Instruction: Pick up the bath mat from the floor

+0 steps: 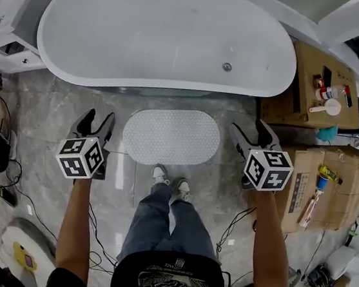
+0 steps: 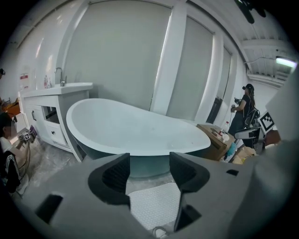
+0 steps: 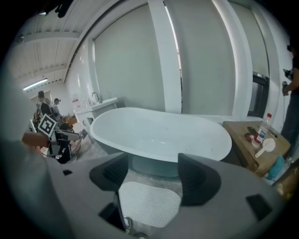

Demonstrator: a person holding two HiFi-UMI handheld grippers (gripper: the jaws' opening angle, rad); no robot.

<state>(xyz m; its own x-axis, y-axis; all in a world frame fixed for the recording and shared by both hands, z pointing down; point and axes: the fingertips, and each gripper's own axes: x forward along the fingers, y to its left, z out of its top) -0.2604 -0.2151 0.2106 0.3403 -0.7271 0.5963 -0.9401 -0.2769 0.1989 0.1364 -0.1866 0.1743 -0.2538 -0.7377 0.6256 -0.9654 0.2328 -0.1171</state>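
Observation:
A white oval bath mat (image 1: 171,136) with a bumpy surface lies flat on the grey tiled floor in front of the white bathtub (image 1: 167,34). My left gripper (image 1: 96,121) hangs to the left of the mat, apart from it, jaws open and empty. To the mat's right my right gripper (image 1: 253,133) is also held above the floor, open with nothing in it. The left gripper view shows the mat (image 2: 153,204) below and between its jaws. Through the right gripper view the mat (image 3: 148,203) lies on the floor beyond the jaws.
My shoes (image 1: 170,179) stand just behind the mat. Cardboard boxes (image 1: 321,183) with bottles and a brush stand at the right. A white vanity (image 1: 12,21) is at the left, cables (image 1: 2,163) and gear beneath it. A person (image 2: 245,109) stands far right.

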